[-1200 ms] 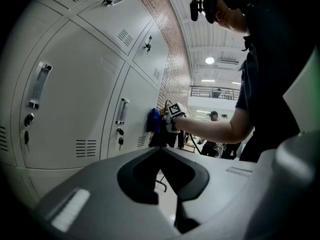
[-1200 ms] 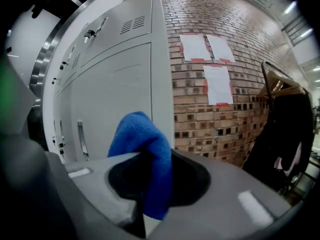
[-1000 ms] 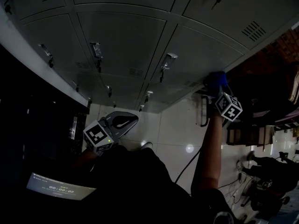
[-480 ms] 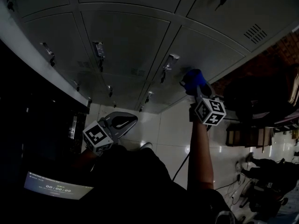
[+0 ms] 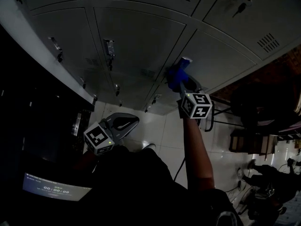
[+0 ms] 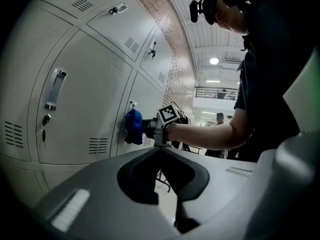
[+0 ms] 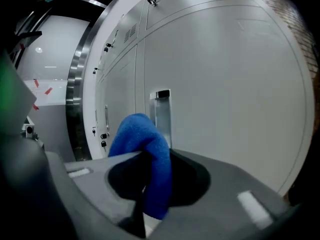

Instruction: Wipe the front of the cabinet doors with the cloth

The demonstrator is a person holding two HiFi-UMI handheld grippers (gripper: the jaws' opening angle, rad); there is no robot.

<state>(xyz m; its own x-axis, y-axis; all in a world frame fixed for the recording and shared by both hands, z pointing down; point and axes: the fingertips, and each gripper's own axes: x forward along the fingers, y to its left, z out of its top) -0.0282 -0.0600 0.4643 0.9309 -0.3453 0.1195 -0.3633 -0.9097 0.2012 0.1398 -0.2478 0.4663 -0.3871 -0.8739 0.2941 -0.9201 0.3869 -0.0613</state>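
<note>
Grey locker-style cabinet doors (image 5: 136,36) fill the top of the head view. My right gripper (image 5: 181,82) is shut on a blue cloth (image 5: 177,74) and holds it against a door, right beside that door's metal handle (image 5: 185,60). In the right gripper view the cloth (image 7: 145,149) bulges out between the jaws of the gripper (image 7: 150,184), with the handle (image 7: 162,114) just behind it. My left gripper (image 5: 123,122) hangs low in front of my body, shut and holding nothing. The left gripper view looks over its jaws (image 6: 162,179) at the cloth (image 6: 133,126) on the door (image 6: 90,109).
Small handles and key locks (image 5: 110,48) stick out of the doors. A dark opening lies to the left of the cabinet. Pale floor tiles (image 5: 169,126) run below it, with dark furniture (image 5: 244,135) at the right. A person (image 6: 219,118) stands far back.
My right gripper has carried the cloth leftward and up along the door, from its right edge to the handle. The left gripper has stayed where it was.
</note>
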